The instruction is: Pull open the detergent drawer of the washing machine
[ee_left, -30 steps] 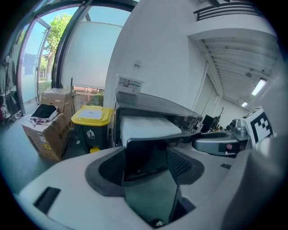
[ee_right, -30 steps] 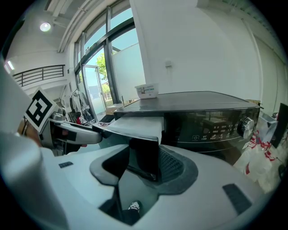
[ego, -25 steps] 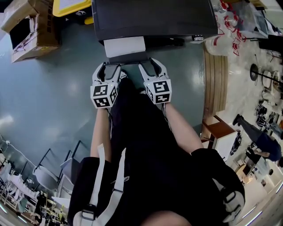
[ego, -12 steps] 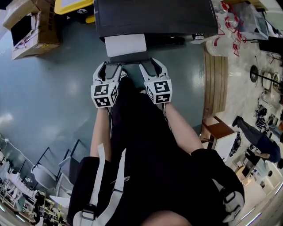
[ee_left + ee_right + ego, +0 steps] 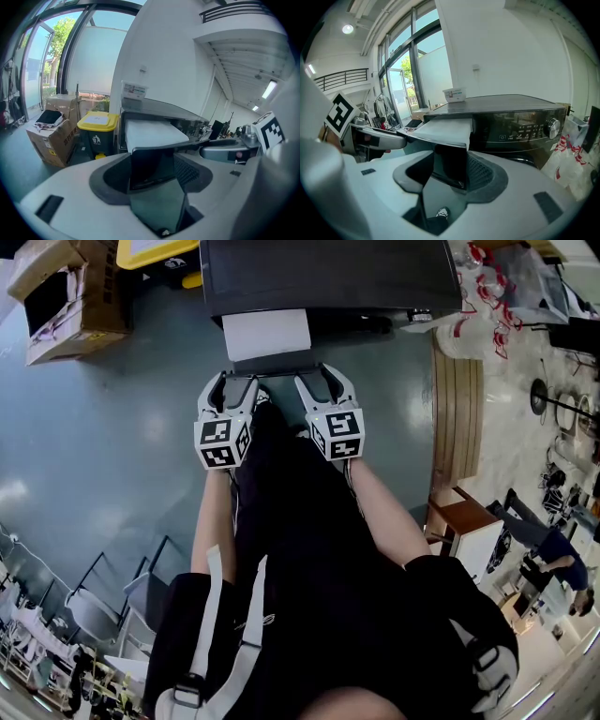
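**Machine** (image 5: 328, 277): the dark body is filling the top of the head view, and it is showing no change over the last second.

**Drawer** (image 5: 267, 334): it is projecting from the left part of the machine's front toward the person. Its pale top is lying exposed and its dark front panel is sitting farthest from the machine. It is reaching no farther out than a second ago.

**Left gripper** (image 5: 232, 381) and **right gripper** (image 5: 317, 379): they are sitting side by side at that front panel, on the side away from the machine, and are keeping their places.
- The left gripper is clamping the panel between its pads, jaws fairly wide.
- The right gripper is likewise bracketing the panel, pads seemingly touching it, but its jaws have just been opening slightly.

**Reading:** the pull is looking complete, and the right gripper is probably beginning to let go.
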`<action>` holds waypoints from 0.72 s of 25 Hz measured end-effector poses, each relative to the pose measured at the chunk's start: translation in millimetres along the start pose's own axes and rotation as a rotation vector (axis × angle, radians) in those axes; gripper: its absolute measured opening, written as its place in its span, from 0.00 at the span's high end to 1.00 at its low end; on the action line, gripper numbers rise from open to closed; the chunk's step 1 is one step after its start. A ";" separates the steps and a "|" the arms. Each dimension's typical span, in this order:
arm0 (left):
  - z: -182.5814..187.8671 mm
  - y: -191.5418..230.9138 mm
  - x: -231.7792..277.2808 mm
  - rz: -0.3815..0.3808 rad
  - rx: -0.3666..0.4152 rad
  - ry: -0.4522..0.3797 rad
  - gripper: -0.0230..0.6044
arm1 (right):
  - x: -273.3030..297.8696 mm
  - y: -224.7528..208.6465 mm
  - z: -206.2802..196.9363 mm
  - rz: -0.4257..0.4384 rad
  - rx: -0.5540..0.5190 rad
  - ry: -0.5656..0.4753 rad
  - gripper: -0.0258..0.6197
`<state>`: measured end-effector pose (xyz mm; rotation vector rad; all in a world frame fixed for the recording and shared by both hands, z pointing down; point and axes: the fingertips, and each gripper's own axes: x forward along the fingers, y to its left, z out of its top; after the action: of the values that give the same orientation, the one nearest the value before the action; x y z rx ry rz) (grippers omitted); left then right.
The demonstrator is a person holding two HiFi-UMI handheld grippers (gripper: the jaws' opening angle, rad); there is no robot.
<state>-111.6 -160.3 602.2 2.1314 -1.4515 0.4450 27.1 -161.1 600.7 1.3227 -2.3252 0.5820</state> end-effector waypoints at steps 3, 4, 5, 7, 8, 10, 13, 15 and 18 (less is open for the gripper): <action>-1.7 0.7 -2.7 0.002 -0.003 -0.002 0.51 | -1.0 2.7 -1.6 0.002 -0.001 0.000 0.63; -2.2 0.3 -2.8 0.002 -0.003 -0.002 0.51 | -1.4 2.5 -2.1 0.003 -0.002 0.000 0.63; -2.6 -0.1 -2.9 0.002 -0.004 -0.002 0.51 | -1.8 2.3 -2.7 0.004 -0.003 0.000 0.63; -3.4 -0.8 -4.0 0.001 -0.005 -0.001 0.51 | -3.1 2.7 -3.7 0.003 -0.003 0.000 0.63; -3.6 -1.1 -4.9 0.001 -0.005 -0.001 0.51 | -3.9 3.1 -3.9 0.003 -0.002 -0.001 0.63; -4.0 -2.1 -6.6 0.003 -0.006 -0.002 0.51 | -5.4 3.5 -4.6 0.004 -0.003 0.000 0.63; -5.3 -4.4 -7.3 0.006 -0.008 -0.003 0.51 | -7.4 2.2 -6.5 0.005 -0.002 0.001 0.63; -5.7 -4.9 -8.3 0.007 -0.010 -0.005 0.51 | -8.4 2.4 -7.3 0.006 -0.004 0.002 0.63; -6.1 -5.1 -10.6 0.010 -0.012 -0.007 0.51 | -9.5 3.5 -8.3 0.006 -0.009 0.002 0.63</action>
<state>-110.7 -147.2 600.3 2.1193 -1.4664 0.4320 29.7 -148.3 602.0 1.3106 -2.3284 0.5742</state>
